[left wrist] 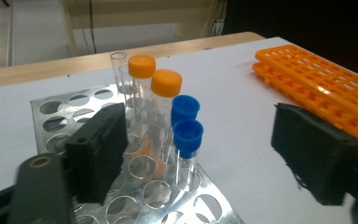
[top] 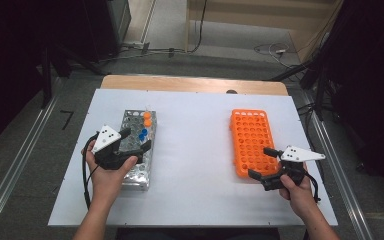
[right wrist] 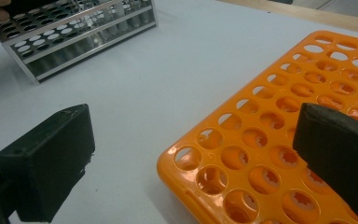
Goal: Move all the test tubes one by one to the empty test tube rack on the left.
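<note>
White worktop (top: pixel 195 165), wood edge at far side; grey floor, cables beyond. Metal rack (top: pixel 136 172) left, with blue-capped tubes (left wrist: pixel 187 135), below left gripper (top: pixel 134 140), jaws wide, empty. Orange rack (top: pixel 251 140) right; right gripper (top: pixel 261 163) wide, empty.

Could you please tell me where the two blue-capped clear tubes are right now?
The two blue-capped clear tubes stand upright in the perforated metal rack on the table's left side in the high view, just nearer the person than the two orange-capped tubes.
</note>
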